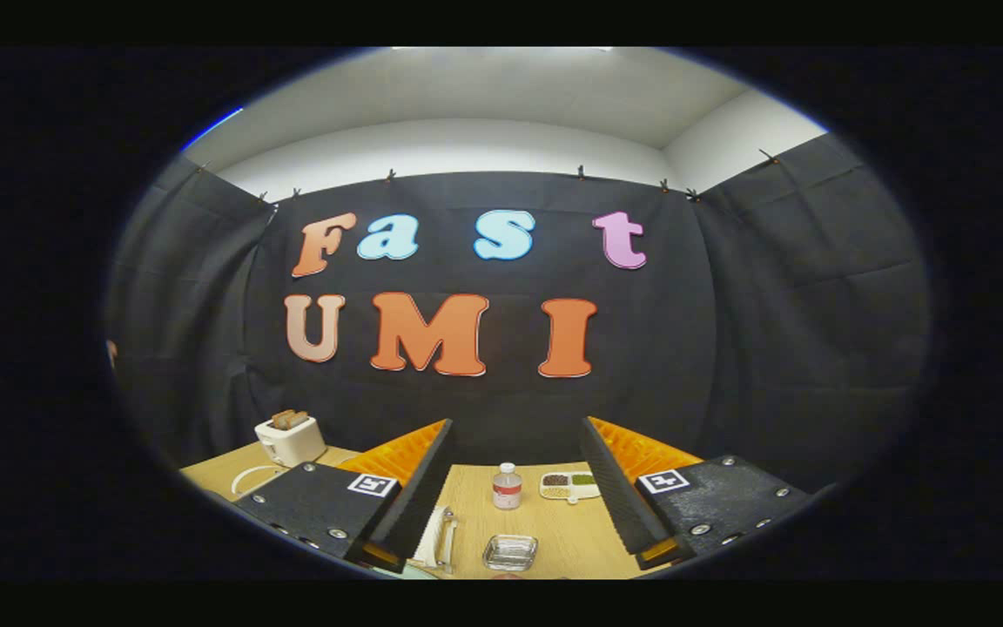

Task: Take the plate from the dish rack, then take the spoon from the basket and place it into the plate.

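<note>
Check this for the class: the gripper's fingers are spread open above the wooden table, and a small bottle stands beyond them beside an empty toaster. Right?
Not quite: the toaster holds toast. The gripper view shows the gripper open above the table, the bottle beyond.

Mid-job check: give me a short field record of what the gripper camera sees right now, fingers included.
gripper: fingers open, spread wide, holding nothing
between fingers: small clear glass dish, near the tips
beyond dish: clear plastic bottle with pale label; white divided tray of grains beside it
by one finger: white rack-like item, partly hidden
far corner: white toaster with bread
surface: light wooden table
</note>
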Available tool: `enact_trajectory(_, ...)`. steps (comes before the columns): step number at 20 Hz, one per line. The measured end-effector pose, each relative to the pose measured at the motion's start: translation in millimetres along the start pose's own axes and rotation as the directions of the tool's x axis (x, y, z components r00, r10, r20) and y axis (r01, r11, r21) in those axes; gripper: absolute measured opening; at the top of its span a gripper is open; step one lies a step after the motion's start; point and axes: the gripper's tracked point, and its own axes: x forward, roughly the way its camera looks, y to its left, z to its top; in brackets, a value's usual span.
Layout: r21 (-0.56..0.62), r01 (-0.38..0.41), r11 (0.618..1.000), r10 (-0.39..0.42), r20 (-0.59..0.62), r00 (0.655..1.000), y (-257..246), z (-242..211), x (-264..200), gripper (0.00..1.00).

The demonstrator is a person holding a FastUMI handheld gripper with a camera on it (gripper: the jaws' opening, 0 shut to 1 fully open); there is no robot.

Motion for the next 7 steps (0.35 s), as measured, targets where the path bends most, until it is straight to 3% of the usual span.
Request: enact_trajectory(7, -0.012, -0.019, 1.000, 0.019, 0.014, 1.000, 5.2, 10.0, 5.5, 0.86)
